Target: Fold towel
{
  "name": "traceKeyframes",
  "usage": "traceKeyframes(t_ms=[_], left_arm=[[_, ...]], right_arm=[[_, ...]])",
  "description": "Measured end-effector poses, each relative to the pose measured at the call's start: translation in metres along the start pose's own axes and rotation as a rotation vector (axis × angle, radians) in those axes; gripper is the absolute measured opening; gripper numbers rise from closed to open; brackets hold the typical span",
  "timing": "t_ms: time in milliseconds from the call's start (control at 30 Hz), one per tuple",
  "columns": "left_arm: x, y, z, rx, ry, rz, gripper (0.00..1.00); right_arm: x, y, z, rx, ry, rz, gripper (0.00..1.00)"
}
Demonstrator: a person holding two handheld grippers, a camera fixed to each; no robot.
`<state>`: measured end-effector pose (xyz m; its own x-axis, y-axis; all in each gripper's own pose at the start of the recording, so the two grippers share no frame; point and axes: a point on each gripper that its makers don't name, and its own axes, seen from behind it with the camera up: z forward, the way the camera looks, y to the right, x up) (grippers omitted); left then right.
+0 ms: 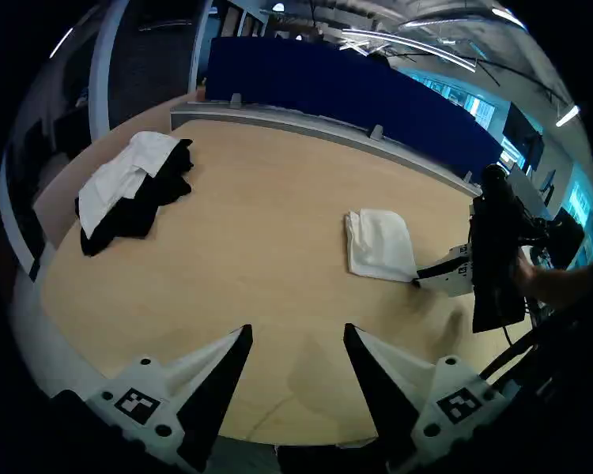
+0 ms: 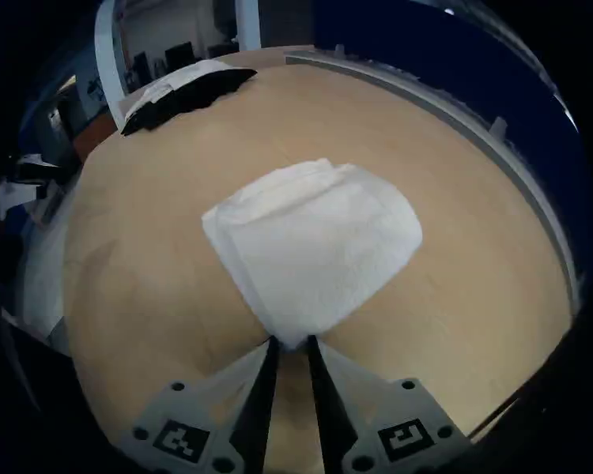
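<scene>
On the table, folded white towel — corner in narrow right tongs, left tongs wide.

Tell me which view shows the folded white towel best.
The right gripper view: the towel is large and central, folds clear, its near corner between the fingertips of the right tool. The left gripper view shows it small and distant on the table, beside that tool.

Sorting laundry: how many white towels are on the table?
2. One folded towel lies at the right gripper; the other towel is draped over black cloth near the table edge. More may hide underneath.
</scene>
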<state>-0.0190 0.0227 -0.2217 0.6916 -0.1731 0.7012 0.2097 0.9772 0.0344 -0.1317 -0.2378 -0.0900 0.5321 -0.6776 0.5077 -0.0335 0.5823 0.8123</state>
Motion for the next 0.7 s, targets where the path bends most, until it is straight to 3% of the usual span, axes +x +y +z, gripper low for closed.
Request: traceKeyframes(t_ms=[67, 200, 467, 700], left_arm=[[0.000, 0.000, 0.000, -0.001, 0.000, 0.001, 0.85], [0.001, 0.000, 0.001, -0.002, 0.000, 0.002, 0.85], [0.003, 0.003, 0.001, -0.006, 0.000, 0.008, 0.85], [0.009, 0.006, 0.001, -0.014, 0.010, 0.014, 0.85]], right_arm=[[0.000, 0.001, -0.001, 0.000, 0.000, 0.001, 0.22], [0.000, 0.003, 0.000, -0.009, 0.003, 0.002, 0.06], [0.006, 0.004, -0.004, -0.013, 0.026, -0.016, 0.03], [0.028, 0.011, -0.020, -0.036, 0.066, -0.064, 0.03]])
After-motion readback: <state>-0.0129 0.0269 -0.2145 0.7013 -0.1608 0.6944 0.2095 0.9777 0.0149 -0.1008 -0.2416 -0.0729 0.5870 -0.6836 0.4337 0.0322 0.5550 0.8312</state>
